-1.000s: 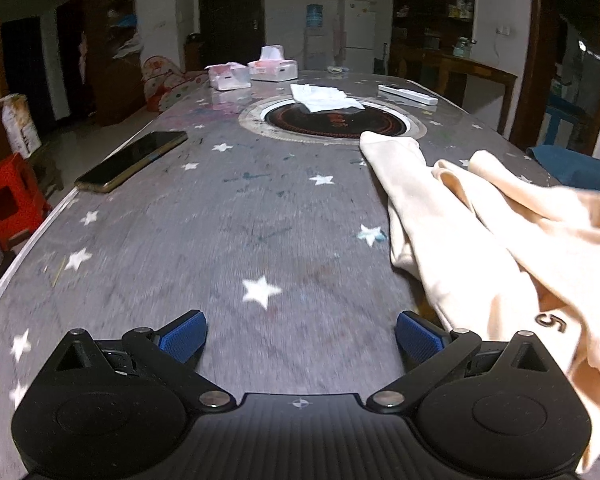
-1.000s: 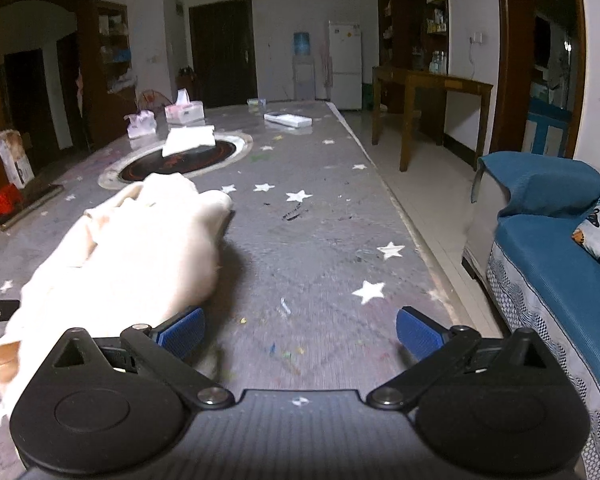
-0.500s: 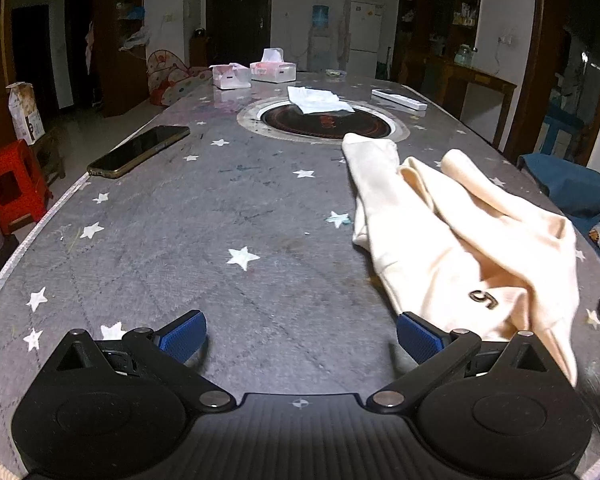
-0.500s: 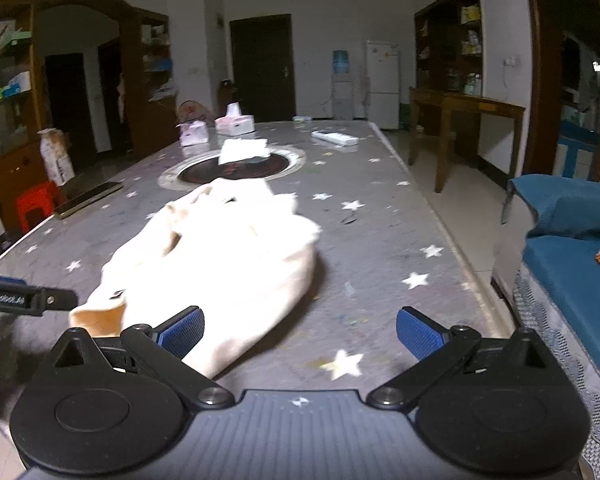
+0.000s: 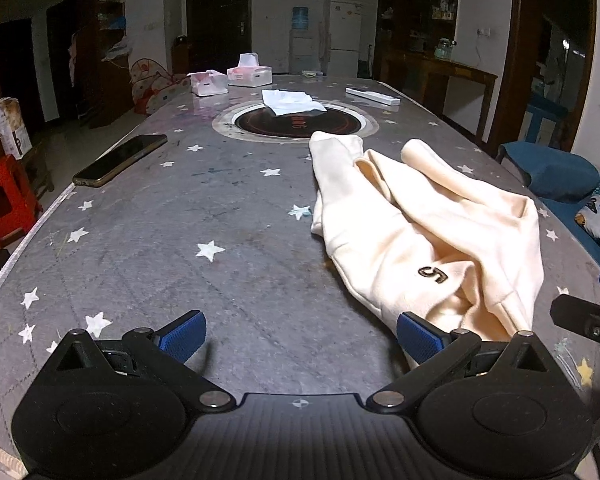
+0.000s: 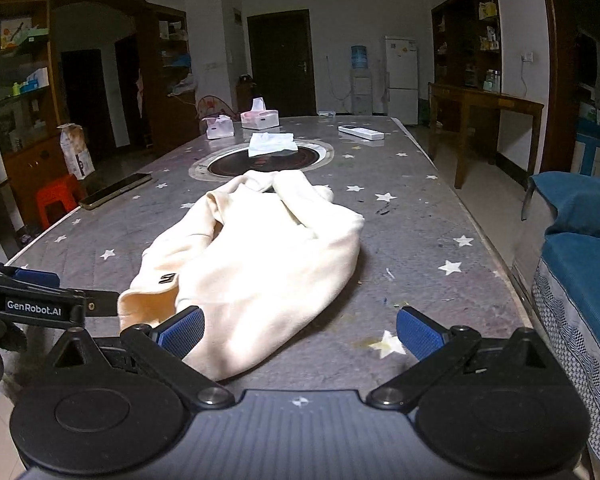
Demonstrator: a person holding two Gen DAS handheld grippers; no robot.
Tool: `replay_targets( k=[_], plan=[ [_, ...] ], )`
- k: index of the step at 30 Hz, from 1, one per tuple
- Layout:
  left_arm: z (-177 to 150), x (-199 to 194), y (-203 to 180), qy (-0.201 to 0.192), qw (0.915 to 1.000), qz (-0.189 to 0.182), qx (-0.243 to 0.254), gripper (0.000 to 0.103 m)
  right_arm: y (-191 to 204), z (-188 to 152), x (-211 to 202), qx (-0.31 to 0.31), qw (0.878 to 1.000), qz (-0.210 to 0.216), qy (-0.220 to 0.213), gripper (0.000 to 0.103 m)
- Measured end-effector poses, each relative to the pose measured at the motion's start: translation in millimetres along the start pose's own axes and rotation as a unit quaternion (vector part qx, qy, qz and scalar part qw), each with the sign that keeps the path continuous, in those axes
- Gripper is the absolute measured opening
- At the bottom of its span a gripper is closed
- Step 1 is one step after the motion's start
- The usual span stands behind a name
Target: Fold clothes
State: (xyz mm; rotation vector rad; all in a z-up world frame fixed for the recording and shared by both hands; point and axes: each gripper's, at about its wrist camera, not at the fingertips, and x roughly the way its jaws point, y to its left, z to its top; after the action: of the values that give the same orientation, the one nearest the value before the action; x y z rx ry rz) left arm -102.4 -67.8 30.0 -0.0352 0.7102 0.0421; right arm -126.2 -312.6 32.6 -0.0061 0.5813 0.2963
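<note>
Left wrist view: the left gripper (image 5: 300, 330) is hovering low over the table (image 5: 228, 264) with its jaws spread wide and nothing between them. The garment (image 5: 420, 232), a cream piece with a small dark mark near its near corner, is lying crumpled on the table, just right of this gripper; its near hem is sitting just beyond the gripper's right fingertip, though contact cannot be judged. In the right wrist view, the right gripper (image 6: 300, 330) is likewise standing wide apart and empty, with the garment's near edge lying just behind its left fingertip.

Progress, as a judgement: folding is barely starting. The garment is lying bunched, with loose rolls and no flat panel or crisp crease showing. Spreading, smoothing and every fold appear to be remaining.

Room for moving: left of the garment, bare tabletop is stretching to the table's left edge, where a phone (image 5: 120, 160) is lying well apart from the cloth. Beyond the garment, the round inset (image 5: 296, 122) is sitting close to its far tip, with a tissue (image 5: 290, 101) on it. Right of the garment, a narrower strip of tabletop is running to the right edge, past which a blue sofa (image 6: 580, 264) is standing.
</note>
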Motion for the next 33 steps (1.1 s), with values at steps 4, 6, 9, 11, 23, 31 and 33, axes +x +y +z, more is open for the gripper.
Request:
replay_targets(
  k=[4,6,9,11,23,31,33],
  plan=[
    [-1,-3,-3,-0.001,1.0000,-0.002,0.002,0.103,0,-1,-1,0.002,1.000,0.000,0.002,0.103],
    [-1,-3,-4,0.001,1.0000,-0.002,0.002,0.103,1,-1,-1,0.003,1.000,0.002,0.003,0.103],
    [-1,-3,-5,0.002,1.0000,-0.001,0.004,0.103,2,-1,-1,0.000,1.000,0.002,0.003,0.103],
    [-1,-3,-6,0.004,1.0000,0.000,0.005,0.103,4,0,-1,-0.001,1.000,0.002,0.002,0.103],
    [-3,-3,-9,0.007,0.9999,-0.002,0.009,0.103,8,0,0,-0.001,1.000,0.010,0.001,0.103],
    [-3,0,-11,0.010,0.9999,-0.004,0.012,0.103,9,1,1,-0.002,1.000,0.013,0.002,0.103],
    [-3,0,-11,0.011,0.9999,-0.005,0.012,0.103,9,1,2,-0.002,1.000,0.013,0.003,0.103]
  ],
)
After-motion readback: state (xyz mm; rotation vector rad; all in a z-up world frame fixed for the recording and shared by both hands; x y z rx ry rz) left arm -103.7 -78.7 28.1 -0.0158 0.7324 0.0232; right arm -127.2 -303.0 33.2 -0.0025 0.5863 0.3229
